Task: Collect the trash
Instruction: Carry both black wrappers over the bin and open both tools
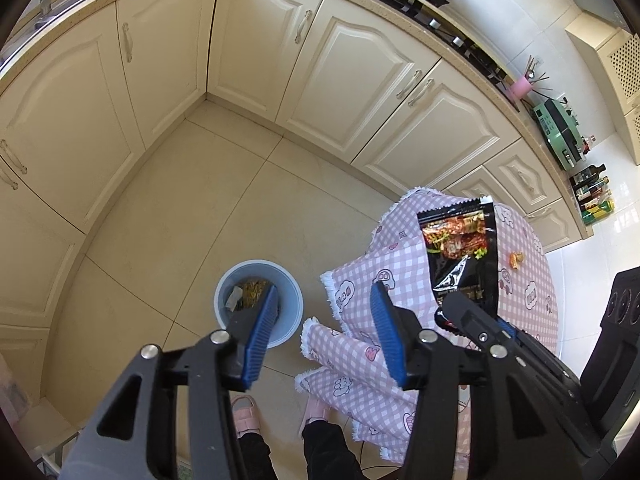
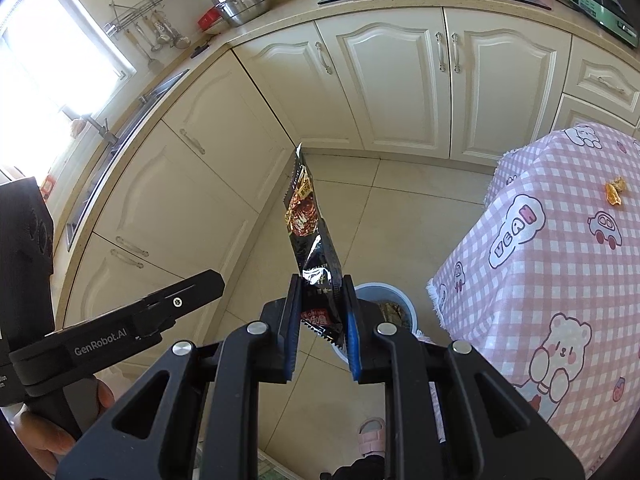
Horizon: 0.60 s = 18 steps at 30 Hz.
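Cream cabinet doors (image 1: 100, 92) are wrapping round the corner on the left, leaving a broad stretch of bare beige floor tile (image 1: 208, 208) in front. A round pale-blue plastic bin (image 1: 258, 306) with scraps in it is sitting on that floor, just beside the fringed edge of the pink checked cloth (image 2: 560, 240) covering the surface. The left tool (image 1: 324, 326) is hanging spread wide and empty above the bin. The right tool (image 2: 322, 326) is clenching the lower end of a glossy black snack wrapper (image 2: 310, 232), holding it upright in the air above the bin. A small orange scrap (image 2: 614, 192) is lying on the cloth.
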{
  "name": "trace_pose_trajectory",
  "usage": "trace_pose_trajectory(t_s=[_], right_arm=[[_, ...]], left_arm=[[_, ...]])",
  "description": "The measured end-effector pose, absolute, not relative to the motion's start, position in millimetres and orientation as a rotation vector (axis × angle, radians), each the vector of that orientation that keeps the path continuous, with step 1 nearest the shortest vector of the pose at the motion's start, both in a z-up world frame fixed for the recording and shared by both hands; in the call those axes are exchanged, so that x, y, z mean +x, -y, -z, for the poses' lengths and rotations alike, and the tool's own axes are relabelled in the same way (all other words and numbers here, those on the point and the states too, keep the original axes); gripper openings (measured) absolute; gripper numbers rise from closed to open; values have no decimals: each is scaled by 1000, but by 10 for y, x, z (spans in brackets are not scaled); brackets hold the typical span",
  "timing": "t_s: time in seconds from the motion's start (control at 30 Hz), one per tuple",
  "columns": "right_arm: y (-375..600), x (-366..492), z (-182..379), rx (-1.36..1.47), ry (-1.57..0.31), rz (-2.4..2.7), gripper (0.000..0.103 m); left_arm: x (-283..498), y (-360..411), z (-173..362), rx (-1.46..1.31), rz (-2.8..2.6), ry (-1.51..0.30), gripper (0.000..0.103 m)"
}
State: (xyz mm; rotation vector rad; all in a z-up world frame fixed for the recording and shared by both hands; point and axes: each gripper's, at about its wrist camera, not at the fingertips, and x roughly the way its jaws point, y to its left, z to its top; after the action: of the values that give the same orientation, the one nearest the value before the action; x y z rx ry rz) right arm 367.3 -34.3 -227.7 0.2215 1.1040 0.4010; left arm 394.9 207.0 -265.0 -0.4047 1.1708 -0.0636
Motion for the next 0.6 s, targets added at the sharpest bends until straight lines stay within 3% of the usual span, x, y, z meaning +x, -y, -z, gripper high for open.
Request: trace_pose_trajectory(t_s=[0.43, 0.6], right_arm=[[149, 3718, 2277, 205, -1111, -456, 18], [78, 3750, 2261, 206, -1108, -471, 21]], left_arm=[[3894, -2233, 2646, -416, 6, -1170, 48], [3861, -2297, 2608, -423, -26, -1156, 53]])
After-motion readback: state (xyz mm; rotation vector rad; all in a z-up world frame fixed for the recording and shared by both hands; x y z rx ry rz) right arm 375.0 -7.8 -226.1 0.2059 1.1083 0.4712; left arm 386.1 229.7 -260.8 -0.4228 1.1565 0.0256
